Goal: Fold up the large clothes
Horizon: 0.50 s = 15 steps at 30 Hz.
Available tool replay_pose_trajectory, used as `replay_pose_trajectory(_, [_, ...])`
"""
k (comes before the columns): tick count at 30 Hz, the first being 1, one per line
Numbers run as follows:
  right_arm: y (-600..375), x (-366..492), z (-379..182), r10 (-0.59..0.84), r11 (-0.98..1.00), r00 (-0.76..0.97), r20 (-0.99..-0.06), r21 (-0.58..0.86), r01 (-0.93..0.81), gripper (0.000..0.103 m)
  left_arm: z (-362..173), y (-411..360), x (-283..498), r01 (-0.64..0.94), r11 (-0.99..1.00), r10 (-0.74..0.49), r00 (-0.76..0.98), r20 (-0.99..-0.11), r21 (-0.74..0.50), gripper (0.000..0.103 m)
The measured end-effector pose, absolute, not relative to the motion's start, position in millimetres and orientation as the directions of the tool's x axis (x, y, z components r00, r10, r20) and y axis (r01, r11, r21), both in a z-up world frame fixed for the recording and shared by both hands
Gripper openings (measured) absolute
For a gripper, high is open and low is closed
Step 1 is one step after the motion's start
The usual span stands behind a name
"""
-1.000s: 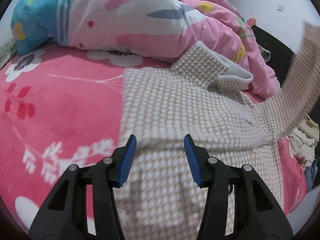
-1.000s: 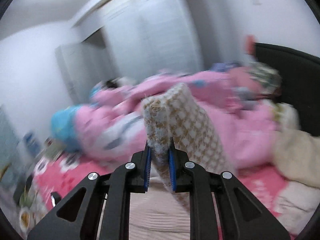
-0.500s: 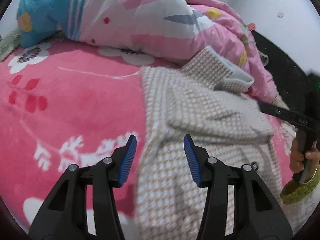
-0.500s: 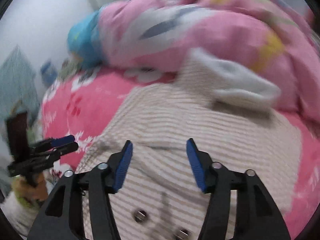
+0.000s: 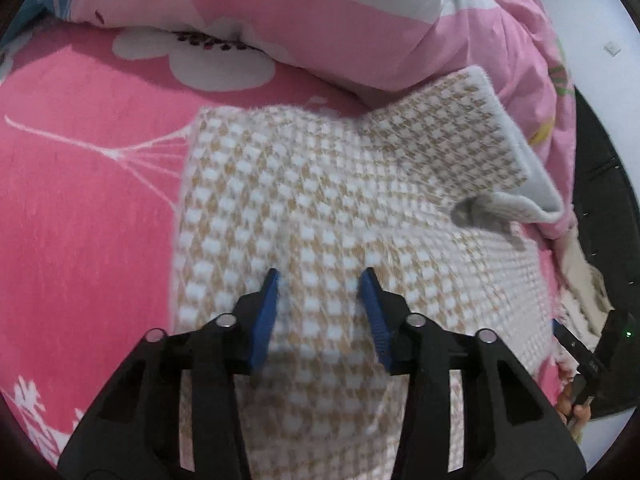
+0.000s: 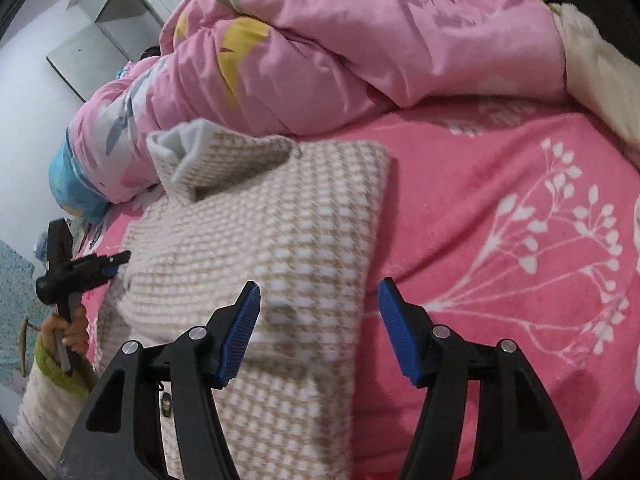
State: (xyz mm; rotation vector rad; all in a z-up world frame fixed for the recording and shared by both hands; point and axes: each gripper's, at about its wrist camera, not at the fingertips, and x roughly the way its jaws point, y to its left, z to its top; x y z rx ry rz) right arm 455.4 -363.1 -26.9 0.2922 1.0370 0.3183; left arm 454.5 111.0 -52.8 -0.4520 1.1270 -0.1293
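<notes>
Bed (image 6: 500,184), pink floral blanket, is carrying everything; a pink duvet (image 6: 340,40) is heaped along its far edge. Houndstooth jacket (image 5: 320,200) is lying mid-bed with both sides folded in, collar toward the duvet. A second ago the right sleeve was being held up; it is now lying across the body. Right tongs (image 6: 318,328) are standing wide, straddling the jacket's right fold edge. Left tongs (image 5: 318,312) have just been closing to a narrower gap, cloth between them, pads not clamping. Likely next: bottom-to-top fold.

bare blanket (image 6: 500,200) right, quilt (image 6: 340,40) behind
</notes>
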Motion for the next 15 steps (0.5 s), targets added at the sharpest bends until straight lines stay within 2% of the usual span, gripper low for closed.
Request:
replay_pose_trajectory(1, [-364.4,455.5,-30.6,0.401,0.912,0.469,-0.787,0.393,-0.119,0.060,-51.8,108.4,455.3,-0.126,0.912,-0.305,0.433,-0.849,-0.391,0.026])
replay_pose_trajectory(3, [-365.5,456.5,-35.7,0.416,0.903,0.471,-0.778,0.413,-0.115,0.060,-47.6,100.8,456.5,-0.114,0.924,-0.286,0.429,-0.857,-0.366,0.015])
replay_pose_trajectory(4, [-366.2,457.6,-37.2,0.422,0.899,0.475,-0.772,0.422,-0.113,0.060,-43.4,94.5,457.0,-0.101,0.935,-0.268,0.429,-0.863,-0.340,0.013])
replay_pose_trajectory(6, [-367.3,455.9,-36.1,0.419,0.900,0.486,-0.767,0.424,-0.106,0.060,-28.0,77.2,455.1,-0.047,0.969,-0.198,0.448,-0.872,-0.244,0.011])
replay_pose_trajectory(8, [-368.6,453.2,-31.9,0.394,0.911,0.505,-0.768,0.401,-0.101,0.060,-5.5,64.1,447.9,0.005,0.985,-0.153,0.512,-0.845,-0.175,0.011])
replay_pose_trajectory(12, [-372.9,448.3,-25.2,0.368,0.922,0.528,-0.765,0.372,-0.104,0.060,35.6,68.1,428.0,0.007,0.988,-0.121,0.634,-0.764,-0.151,0.011])
replay_pose_trajectory(15, [-376.1,447.2,-27.6,0.334,0.936,0.532,-0.778,0.339,-0.091,0.060,14.8,83.5,431.0,-0.042,0.991,-0.072,0.609,-0.790,-0.123,0.011])
